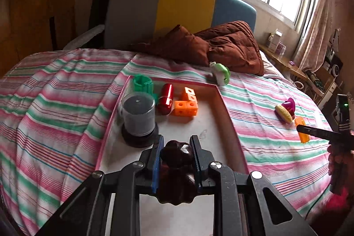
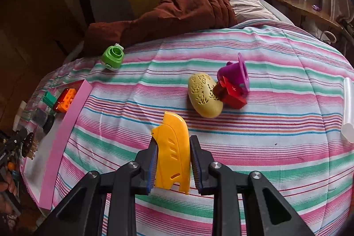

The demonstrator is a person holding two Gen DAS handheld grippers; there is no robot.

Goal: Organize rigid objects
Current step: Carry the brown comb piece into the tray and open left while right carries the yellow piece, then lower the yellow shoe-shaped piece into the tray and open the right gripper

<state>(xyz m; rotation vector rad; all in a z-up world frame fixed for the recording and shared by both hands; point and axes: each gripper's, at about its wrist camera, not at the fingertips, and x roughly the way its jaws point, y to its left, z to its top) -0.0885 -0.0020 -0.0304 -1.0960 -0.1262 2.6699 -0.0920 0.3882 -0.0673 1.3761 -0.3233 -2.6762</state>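
The left gripper point(image 1: 177, 147) was clamped on a dark lumpy toy point(image 1: 177, 154) above the pink-rimmed tray point(image 1: 230, 116); the right gripper point(image 2: 173, 156) pinched a yellow shell point(image 2: 173, 147). The 2 crowded orange cubes point(image 1: 185, 104) could be knocked if the toy were released carelessly.

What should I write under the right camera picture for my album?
Tongs pinching a yellow plastic shell above the striped bedsheet.

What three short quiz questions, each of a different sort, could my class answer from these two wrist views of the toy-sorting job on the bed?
1. True or false: the left gripper is empty.
2. What colour is the piece in the right gripper?
3. Which lies outside the pink-rimmed tray: A) red capsule, B) orange cubes, C) cream oval shell?

Key: 1. False, it is shut on a dark brown toy. 2. Yellow. 3. C.
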